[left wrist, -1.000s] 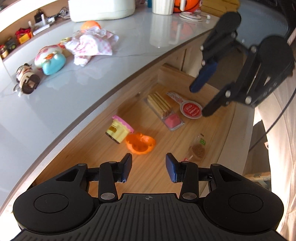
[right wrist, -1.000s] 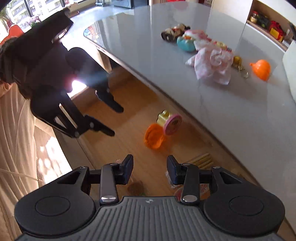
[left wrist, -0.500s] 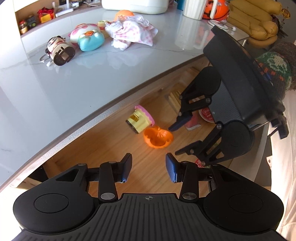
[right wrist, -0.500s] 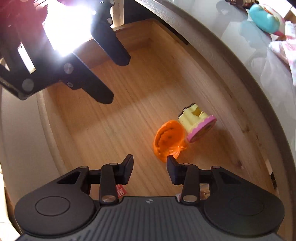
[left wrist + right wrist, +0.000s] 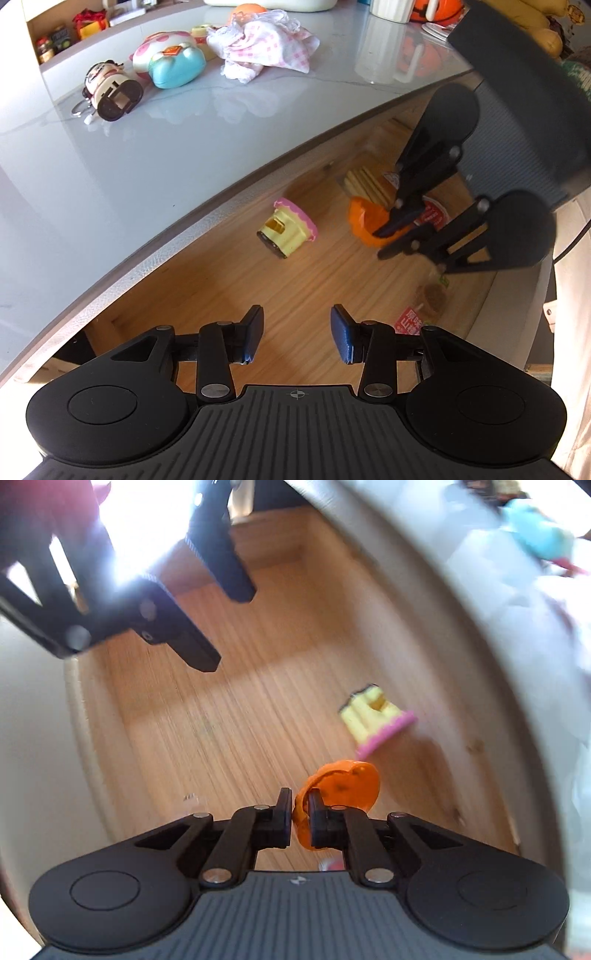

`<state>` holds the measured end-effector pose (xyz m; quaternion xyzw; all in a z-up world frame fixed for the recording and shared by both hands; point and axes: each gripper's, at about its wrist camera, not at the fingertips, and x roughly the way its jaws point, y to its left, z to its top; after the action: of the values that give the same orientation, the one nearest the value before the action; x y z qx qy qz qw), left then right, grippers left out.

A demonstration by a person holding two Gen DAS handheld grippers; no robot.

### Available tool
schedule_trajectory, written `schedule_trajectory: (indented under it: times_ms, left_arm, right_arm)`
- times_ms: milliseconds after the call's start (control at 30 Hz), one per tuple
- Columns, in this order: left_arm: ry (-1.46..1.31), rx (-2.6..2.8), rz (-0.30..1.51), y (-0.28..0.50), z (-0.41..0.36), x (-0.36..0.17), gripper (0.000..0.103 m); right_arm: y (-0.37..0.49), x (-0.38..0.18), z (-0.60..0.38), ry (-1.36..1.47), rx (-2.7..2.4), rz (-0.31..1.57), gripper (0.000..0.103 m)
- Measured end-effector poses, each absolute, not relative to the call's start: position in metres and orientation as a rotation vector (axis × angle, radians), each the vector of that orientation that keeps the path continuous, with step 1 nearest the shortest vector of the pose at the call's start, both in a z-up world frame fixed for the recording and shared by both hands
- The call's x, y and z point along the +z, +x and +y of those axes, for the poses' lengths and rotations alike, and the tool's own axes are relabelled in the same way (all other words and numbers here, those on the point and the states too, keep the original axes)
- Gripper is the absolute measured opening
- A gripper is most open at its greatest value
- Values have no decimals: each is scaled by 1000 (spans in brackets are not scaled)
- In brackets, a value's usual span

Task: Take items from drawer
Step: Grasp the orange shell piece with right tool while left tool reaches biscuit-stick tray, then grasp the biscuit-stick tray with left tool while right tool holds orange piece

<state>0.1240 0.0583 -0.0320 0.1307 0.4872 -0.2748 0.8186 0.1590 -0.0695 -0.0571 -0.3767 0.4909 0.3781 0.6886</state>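
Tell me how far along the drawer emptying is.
Done: nothing obviously out yet. In hand: the right claw is shut on the orange pumpkin toy inside the drawer. Left: the yellow-pink cake toy, wafer pack and snack packets; the left claw hangs open.

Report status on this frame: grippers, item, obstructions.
Right gripper shut on orange toy, inside drawer. Left gripper open, empty, above drawer floor. Yellow cake toy lies beside, apart. Nothing blocking the lift.
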Motion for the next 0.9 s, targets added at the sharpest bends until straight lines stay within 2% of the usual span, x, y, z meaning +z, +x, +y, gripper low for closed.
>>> schedule_trajectory:
  times_ms: [167, 300, 433, 600, 900]
  left_arm:
    - [383, -580, 965, 122, 42, -33, 44]
    - [457, -639, 909, 123, 17, -37, 44]
    - [458, -699, 964, 127, -19, -44, 44]
    - [526, -702, 928, 132, -72, -56, 44]
    - [558, -597, 974, 159, -136, -89, 45]
  right_arm:
    - [150, -14, -123, -620, 744, 1105, 9]
    - [147, -6, -165, -454, 658, 1098, 9]
    - [156, -4, -200, -310, 566, 1092, 9]
    - [162, 4, -231, -146, 527, 1043, 9]
    - [167, 7, -282, 59, 401, 996, 9]
